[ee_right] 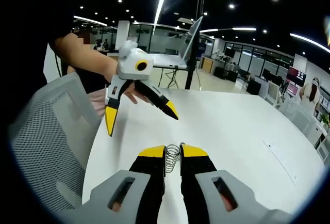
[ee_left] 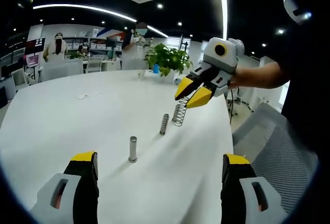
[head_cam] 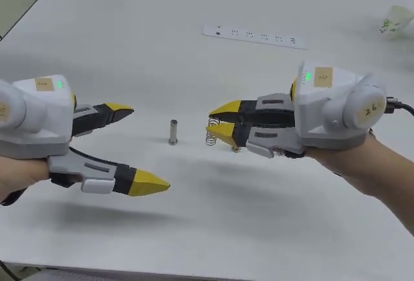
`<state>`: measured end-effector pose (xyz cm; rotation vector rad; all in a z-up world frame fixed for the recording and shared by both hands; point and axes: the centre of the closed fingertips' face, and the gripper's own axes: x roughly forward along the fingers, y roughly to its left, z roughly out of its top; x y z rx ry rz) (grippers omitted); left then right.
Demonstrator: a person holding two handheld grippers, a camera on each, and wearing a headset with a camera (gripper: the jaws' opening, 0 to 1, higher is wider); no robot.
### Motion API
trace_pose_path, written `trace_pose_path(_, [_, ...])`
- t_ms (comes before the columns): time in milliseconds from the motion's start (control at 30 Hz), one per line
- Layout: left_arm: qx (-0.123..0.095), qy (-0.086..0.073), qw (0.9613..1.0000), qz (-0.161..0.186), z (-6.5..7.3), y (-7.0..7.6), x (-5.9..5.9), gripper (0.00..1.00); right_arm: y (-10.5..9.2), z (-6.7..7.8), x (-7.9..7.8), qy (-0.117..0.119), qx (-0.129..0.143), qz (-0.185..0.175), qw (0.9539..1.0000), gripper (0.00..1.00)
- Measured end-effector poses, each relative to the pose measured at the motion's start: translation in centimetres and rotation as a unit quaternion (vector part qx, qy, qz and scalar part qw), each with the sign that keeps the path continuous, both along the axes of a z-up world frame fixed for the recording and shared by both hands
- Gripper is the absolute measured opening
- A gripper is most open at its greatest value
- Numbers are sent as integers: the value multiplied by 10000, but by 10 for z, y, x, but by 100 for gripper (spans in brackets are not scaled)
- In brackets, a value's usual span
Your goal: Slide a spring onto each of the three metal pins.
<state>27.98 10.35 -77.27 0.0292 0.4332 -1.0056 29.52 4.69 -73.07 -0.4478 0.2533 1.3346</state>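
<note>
A bare metal pin (head_cam: 173, 132) stands upright on the white table (head_cam: 194, 229), between the two grippers. My right gripper (head_cam: 217, 121) is shut on a wire spring (head_cam: 211, 134) that hangs from its yellow tips just right of that pin. The right gripper view shows the spring (ee_right: 172, 155) pinched between the jaws. In the left gripper view, a second upright piece (ee_left: 164, 124), which looks like a pin wrapped in a coil, stands beside the held spring (ee_left: 179, 114). My left gripper (head_cam: 138, 146) is open, its jaws wide apart, left of the bare pin (ee_left: 133, 149).
A white power strip (head_cam: 253, 35) lies at the far side of the table. A crumpled pale cup (head_cam: 396, 21) sits at the far right. Office chairs flank the table edge in both gripper views, and people stand far behind.
</note>
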Motion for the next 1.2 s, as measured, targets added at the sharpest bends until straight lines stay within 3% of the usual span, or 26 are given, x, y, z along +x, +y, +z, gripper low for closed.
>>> trace_pose_path(800, [14,19,10000,78,-4,5,3,98,38,4,26,10,172,-45,9998,7])
trace_pose_path(1200, [4,22,10000,75,-4,4,3,98,52,-4,37,123,177,-134,9997,7])
